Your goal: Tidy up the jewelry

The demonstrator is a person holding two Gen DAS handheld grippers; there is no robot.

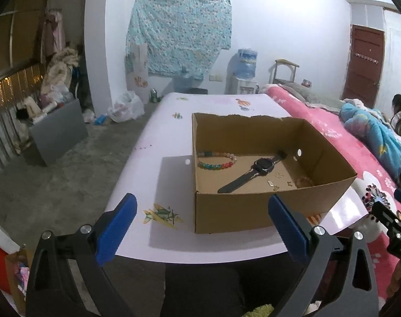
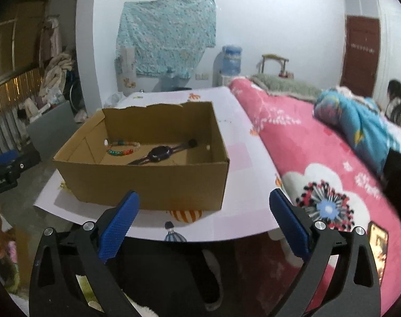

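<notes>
Cardboard box (image 1: 253,206) on white worktop (image 1: 158,142) holds bead bracelet (image 1: 217,160), black watch (image 1: 256,172), small charms. My left tongs (image 1: 201,227) and right tongs (image 2: 204,224) both spread wide, empty, short of box.

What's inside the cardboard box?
Inside the cardboard box: a black watch, a colourful bead bracelet, small gold pieces and a pale bracelet, partly hidden by the near wall.
</notes>
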